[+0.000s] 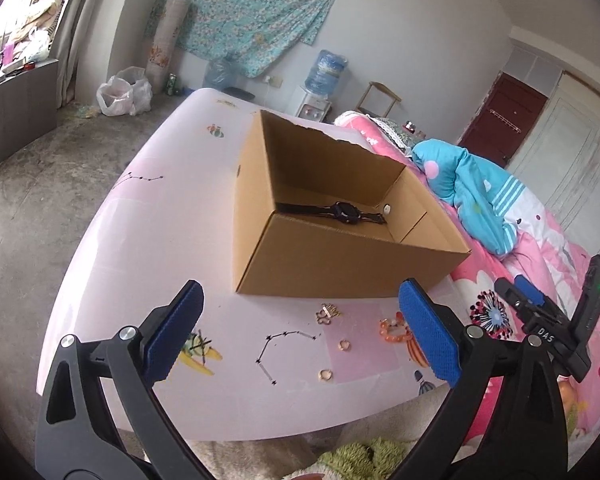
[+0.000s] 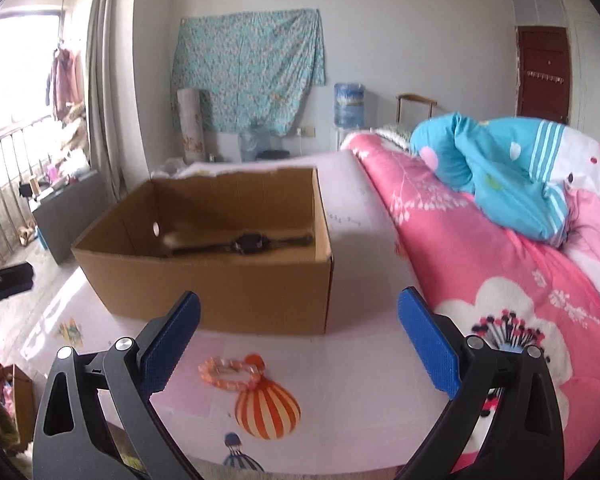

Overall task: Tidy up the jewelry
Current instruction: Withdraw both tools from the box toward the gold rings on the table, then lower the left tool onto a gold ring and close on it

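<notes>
On the pink tabletop (image 1: 140,240), cardboard box (image 1: 340,264) holds a black watch (image 1: 342,212); orange bracelet (image 2: 228,374) and small rings (image 1: 326,374) (loose) lie before it. Left tool (image 1: 300,336) and right tool (image 2: 300,344) gape wide, empty.

You get soft daylight from the bright, blown-out window (image 2: 16,72) at the left of both views. The right wrist view is smeared by motion blur, plainest on the open brown cardboard box (image 2: 220,280); the left is sharper. Fisheye bending curves walls, with dark vignette at the corners.
</notes>
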### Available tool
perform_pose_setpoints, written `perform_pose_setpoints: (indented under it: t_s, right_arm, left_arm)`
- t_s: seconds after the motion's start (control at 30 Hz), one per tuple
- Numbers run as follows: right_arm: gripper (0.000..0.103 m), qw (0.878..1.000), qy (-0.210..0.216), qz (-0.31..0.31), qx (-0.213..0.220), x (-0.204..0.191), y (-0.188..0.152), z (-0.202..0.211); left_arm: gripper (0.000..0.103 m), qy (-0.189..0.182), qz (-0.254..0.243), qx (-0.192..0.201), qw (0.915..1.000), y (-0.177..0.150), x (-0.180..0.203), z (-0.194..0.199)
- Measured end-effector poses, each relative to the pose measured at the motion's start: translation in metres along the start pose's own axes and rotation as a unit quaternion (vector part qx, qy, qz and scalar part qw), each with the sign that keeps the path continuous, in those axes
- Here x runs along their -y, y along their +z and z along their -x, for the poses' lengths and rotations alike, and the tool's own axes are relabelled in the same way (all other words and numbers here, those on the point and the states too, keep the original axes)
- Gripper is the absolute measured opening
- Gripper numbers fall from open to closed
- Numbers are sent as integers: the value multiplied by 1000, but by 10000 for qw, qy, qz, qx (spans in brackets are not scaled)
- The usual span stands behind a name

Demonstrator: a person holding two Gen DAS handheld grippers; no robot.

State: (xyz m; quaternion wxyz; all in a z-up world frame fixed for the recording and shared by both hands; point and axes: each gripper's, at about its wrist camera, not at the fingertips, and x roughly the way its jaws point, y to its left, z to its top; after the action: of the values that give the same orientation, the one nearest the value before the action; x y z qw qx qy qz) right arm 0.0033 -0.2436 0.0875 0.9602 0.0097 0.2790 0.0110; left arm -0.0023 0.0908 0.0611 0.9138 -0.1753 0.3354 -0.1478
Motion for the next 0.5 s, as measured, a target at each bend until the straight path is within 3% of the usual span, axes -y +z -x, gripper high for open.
perform_pose_setpoints:
  t_s: [0.23,0.37,0.5]
  right_arm:
    - [96,9985,317,-163,-411,1,-24,-16]
    - [96,9952,643,-229,-707,-8,-35,-24]
    - [96,9898,931,-272,-1043,-21,-49,-31]
  left_arm:
    - [95,244,-53,-359,9990,-20,-14,-9]
    - [95,616,-387,-642,9953,-30,-7,-21]
    - [95,579,-826,-933,9905,-46,12,-38]
